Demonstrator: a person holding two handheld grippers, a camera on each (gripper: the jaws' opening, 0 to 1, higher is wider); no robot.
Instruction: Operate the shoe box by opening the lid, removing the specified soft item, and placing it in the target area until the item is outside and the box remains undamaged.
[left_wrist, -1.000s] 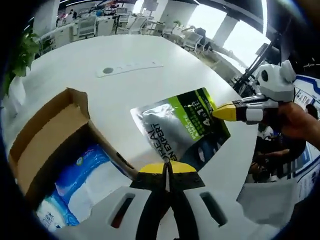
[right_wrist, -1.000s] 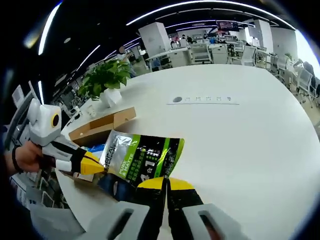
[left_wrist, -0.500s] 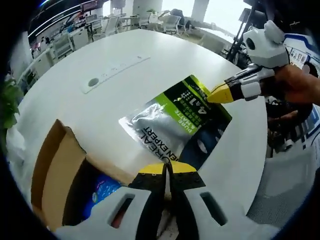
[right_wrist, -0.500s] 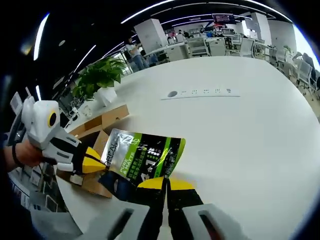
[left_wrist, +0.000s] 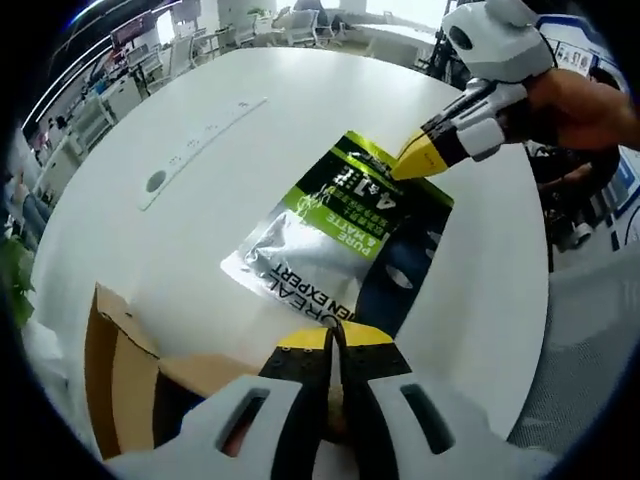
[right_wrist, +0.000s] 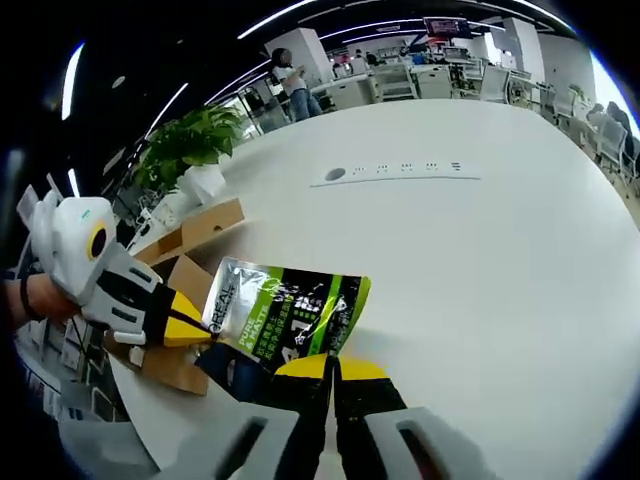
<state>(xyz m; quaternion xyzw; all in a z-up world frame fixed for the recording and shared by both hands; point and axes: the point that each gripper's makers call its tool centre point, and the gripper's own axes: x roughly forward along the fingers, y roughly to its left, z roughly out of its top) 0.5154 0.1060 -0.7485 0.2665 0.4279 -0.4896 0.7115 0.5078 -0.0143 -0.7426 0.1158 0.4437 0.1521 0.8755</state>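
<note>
A soft pouch (left_wrist: 330, 240), silver, green and black, is stretched between both grippers above the white table (left_wrist: 200, 230). My left gripper (left_wrist: 335, 345) is shut on its silver end, and my right gripper (left_wrist: 400, 172) comes in from the upper right, pinching the green end. In the right gripper view the pouch (right_wrist: 285, 315) lies just past my right gripper (right_wrist: 330, 368), which is shut on its near edge. There the left gripper (right_wrist: 205, 325) grips the pouch's left corner. The open cardboard shoe box (left_wrist: 120, 380) sits at the lower left, its flaps (right_wrist: 190, 230) up.
A power strip (right_wrist: 400, 172) lies flat across the table (right_wrist: 480, 260). A potted plant (right_wrist: 190, 150) stands behind the box. A hand (left_wrist: 580, 100) holds the right gripper near the table's edge. Office desks and chairs fill the background.
Both grippers kept hold of the pouch and carried it away from the box, over the open table. The box has slid lower in the left gripper view and its blue contents have dropped from sight.
</note>
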